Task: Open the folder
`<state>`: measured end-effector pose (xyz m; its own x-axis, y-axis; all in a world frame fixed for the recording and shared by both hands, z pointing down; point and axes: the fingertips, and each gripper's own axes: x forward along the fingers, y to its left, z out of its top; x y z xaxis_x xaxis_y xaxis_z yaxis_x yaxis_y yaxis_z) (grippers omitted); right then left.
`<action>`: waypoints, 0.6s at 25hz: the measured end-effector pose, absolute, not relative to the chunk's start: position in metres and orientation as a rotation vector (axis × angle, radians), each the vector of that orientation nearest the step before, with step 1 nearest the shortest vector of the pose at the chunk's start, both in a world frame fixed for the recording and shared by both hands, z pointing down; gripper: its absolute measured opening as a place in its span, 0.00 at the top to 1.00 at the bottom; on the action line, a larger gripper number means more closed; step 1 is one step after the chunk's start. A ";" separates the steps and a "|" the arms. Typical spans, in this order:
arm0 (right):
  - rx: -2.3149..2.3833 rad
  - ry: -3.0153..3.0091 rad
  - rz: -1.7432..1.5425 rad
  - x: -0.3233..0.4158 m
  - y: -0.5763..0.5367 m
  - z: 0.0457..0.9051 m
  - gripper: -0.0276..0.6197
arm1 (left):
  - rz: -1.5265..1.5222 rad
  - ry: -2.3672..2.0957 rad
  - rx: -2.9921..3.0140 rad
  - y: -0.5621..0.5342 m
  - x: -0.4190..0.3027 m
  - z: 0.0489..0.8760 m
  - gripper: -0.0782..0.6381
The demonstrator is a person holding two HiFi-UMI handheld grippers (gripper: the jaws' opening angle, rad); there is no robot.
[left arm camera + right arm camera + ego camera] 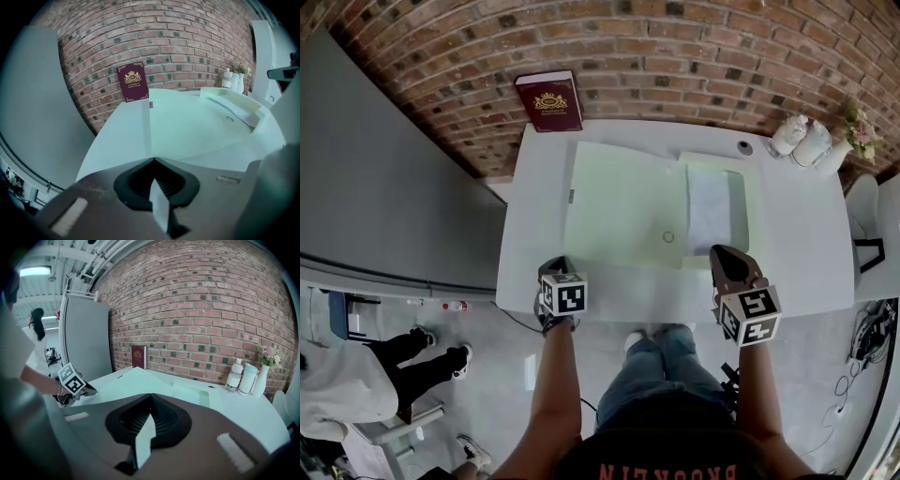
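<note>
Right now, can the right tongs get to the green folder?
Probably yes. The right tongs are by the near edge of the green folder, with nothing between them, though they are shut.

The right gripper [151,395], lower centre, has its jaws together with nothing between them. Beyond it a pale green folder [138,379] lies on the white table [246,409]. The left gripper [89,391] is at mid-left.
</note>
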<state>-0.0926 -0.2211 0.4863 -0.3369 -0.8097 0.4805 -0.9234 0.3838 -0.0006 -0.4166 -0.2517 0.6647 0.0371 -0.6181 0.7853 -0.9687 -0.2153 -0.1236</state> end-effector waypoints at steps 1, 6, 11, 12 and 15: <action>1.496 -2.241 0.384 -0.093 -0.221 0.487 0.96 | 1.048 -1.594 1.872 -0.252 -0.417 0.666 0.89; 1.492 -2.223 0.386 -0.095 -0.222 0.492 0.96 | 1.115 -1.533 1.861 -0.250 -0.417 0.688 0.89; 1.486 -2.220 0.381 -0.098 -0.224 0.492 0.96 | 1.165 -1.537 1.903 -0.253 -0.414 0.681 0.89; 1.486 -2.220 0.381 -0.099 -0.224 0.492 0.96 | 1.167 -1.531 1.898 -0.253 -0.415 0.683 0.89; 1.486 -2.219 0.379 -0.102 -0.224 0.492 0.96 | 1.174 -1.511 1.886 -0.250 -0.417 0.690 0.89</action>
